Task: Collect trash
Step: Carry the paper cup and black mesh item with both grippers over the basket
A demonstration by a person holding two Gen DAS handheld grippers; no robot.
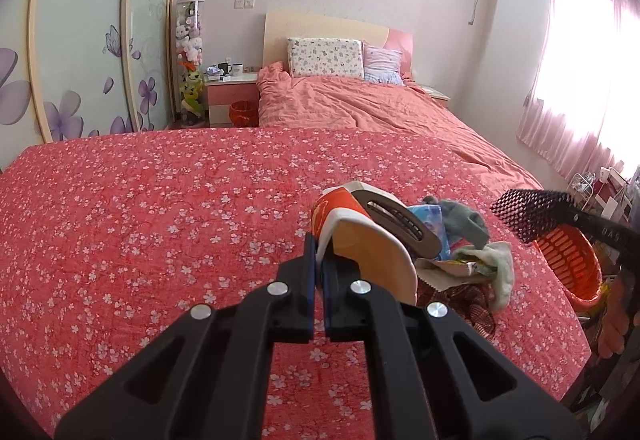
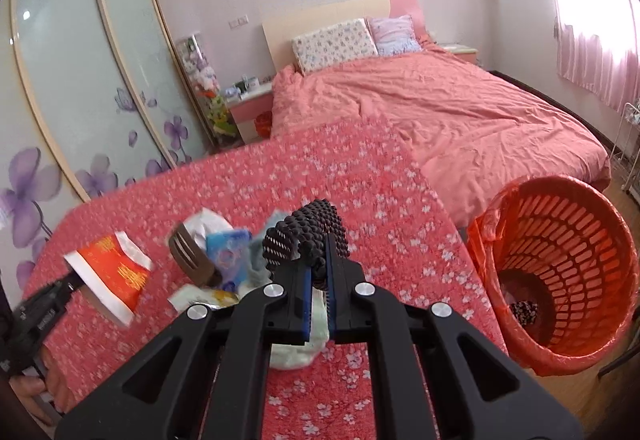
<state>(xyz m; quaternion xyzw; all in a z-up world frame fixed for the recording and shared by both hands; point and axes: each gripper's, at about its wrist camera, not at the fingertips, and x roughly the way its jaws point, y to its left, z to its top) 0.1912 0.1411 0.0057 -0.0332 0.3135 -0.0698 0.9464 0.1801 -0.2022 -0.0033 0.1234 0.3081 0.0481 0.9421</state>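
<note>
The left gripper (image 1: 319, 276) is clenched on a red-and-white paper cup (image 2: 110, 274), lifted above the flowered tabletop (image 1: 140, 208); the right gripper (image 2: 318, 272) is clenched on black foam mesh (image 2: 308, 232), likely both bound for the orange plastic basket (image 2: 568, 240) alongside, while other trash (image 1: 464, 240) waits.

Your left claw (image 1: 320, 272) matt black plastic on glossy red paper cup (image 1: 344, 224), right claw (image 2: 318, 272) pinching knobbly black mesh (image 2: 308, 230), orange plastic lattice basket (image 2: 560, 260), floral cotton cloth (image 1: 160, 220).

Pink-walled bedroom: salmon-quilted bed (image 1: 360, 104), flowered wardrobe doors (image 1: 92, 52), sunlit pink curtains (image 1: 580, 72).
</note>
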